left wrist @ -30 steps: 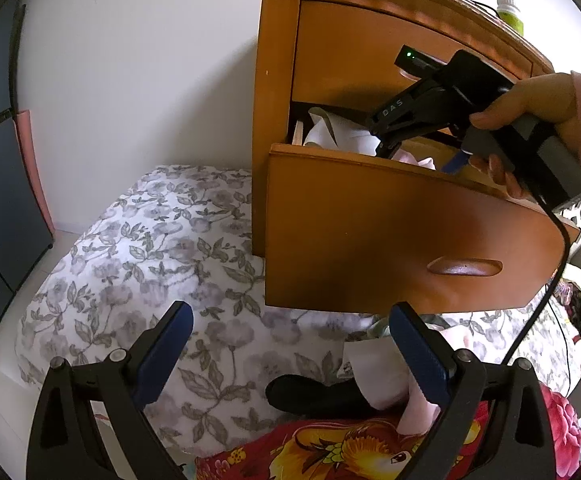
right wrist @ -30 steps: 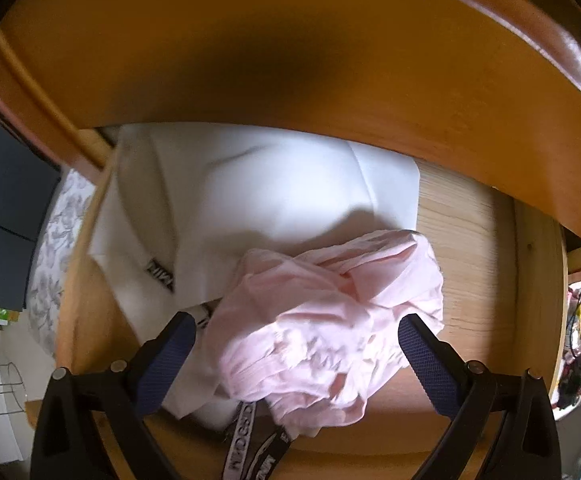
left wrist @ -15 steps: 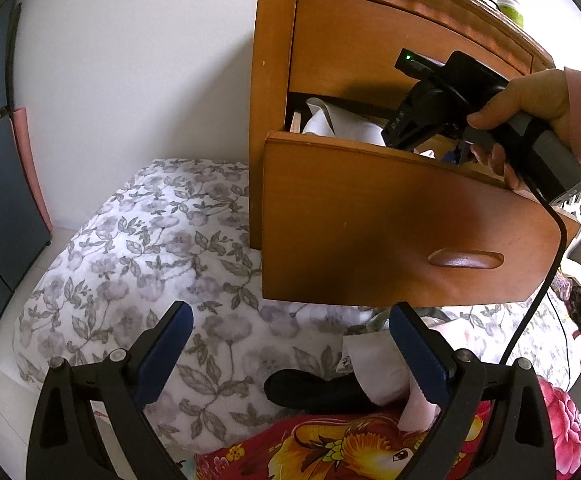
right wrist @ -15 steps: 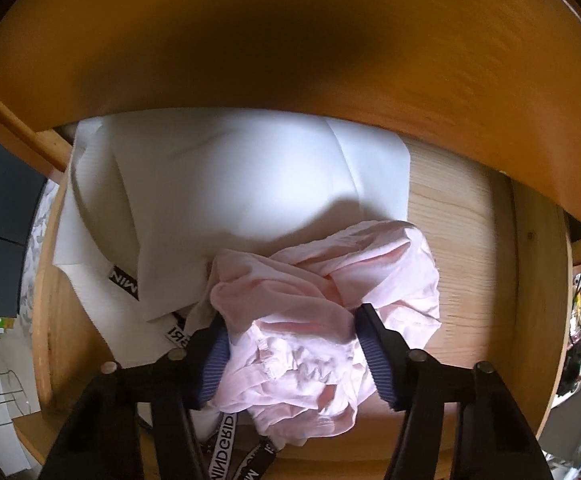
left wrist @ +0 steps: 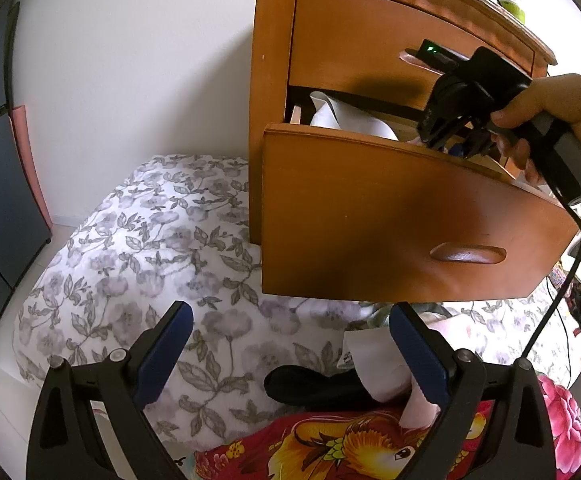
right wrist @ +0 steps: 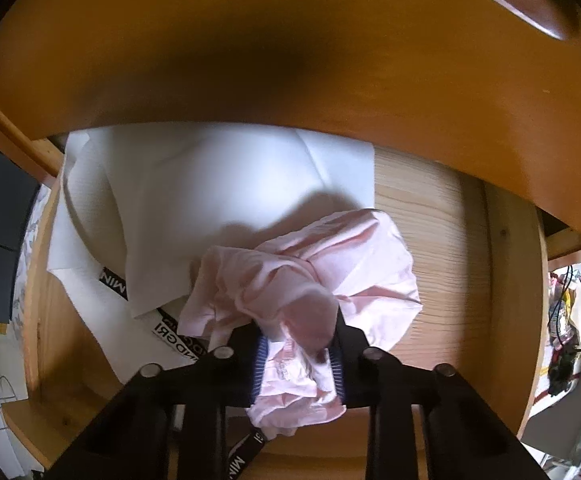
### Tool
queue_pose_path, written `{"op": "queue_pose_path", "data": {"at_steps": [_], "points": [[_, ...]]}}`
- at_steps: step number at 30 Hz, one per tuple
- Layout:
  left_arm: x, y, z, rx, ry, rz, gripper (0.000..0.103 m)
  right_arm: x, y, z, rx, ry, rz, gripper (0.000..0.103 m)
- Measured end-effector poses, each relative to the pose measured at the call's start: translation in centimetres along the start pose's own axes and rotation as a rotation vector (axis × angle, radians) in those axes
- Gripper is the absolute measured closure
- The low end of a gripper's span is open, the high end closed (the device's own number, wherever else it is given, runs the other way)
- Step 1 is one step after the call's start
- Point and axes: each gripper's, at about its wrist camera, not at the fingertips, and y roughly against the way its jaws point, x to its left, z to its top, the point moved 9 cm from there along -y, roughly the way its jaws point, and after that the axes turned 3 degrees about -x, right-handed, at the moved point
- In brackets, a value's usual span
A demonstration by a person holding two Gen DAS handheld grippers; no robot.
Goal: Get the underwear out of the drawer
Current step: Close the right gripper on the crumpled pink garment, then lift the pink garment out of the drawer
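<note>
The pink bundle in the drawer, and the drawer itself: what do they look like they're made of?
The pink underwear looks like thin, soft woven or knit cloth, perhaps cotton: matte, finely creased, bunching where the right gripper pinches it. The drawer is wood: pale, unfinished boards with straight grain inside. Its front is orange-brown and glossy, likely varnished, since it shows a sheen.

Black plastic linkage arms on left gripper [left wrist: 288, 344], fingers [left wrist: 162, 354] faced with dark blue ribbed pads, silver round screws at pivots. Same build on right gripper [right wrist: 300, 364]: black frame, blue ribbed pads, silver screws. Seen from left wrist view: black right body, lit green indicator, grey handle, black cable [left wrist: 550, 316] trailing from handle end.
</note>
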Motion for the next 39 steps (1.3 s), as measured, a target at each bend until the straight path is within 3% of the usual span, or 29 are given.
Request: {"op": "queue_pose_path", "data": {"at_steps": [4,18,39], "points": [[0.2,-0.2,-0.2,0.012,0.012,0.001,0.004,-0.5,1.0,-0.3,-0.019,-0.017,0.002,0.086],[0.2,-0.2,-0.4,0.018,-0.005,0.037,0.004,-5.2,6.2,-2.0,-0.113,-0.066,-0.008,0.087],[0.5,-0.1,-0.5,0.016,-0.018,0.099,0.004,-7.1,20.6,-3.1,-0.371,-0.023,0.052,0.088]]}}
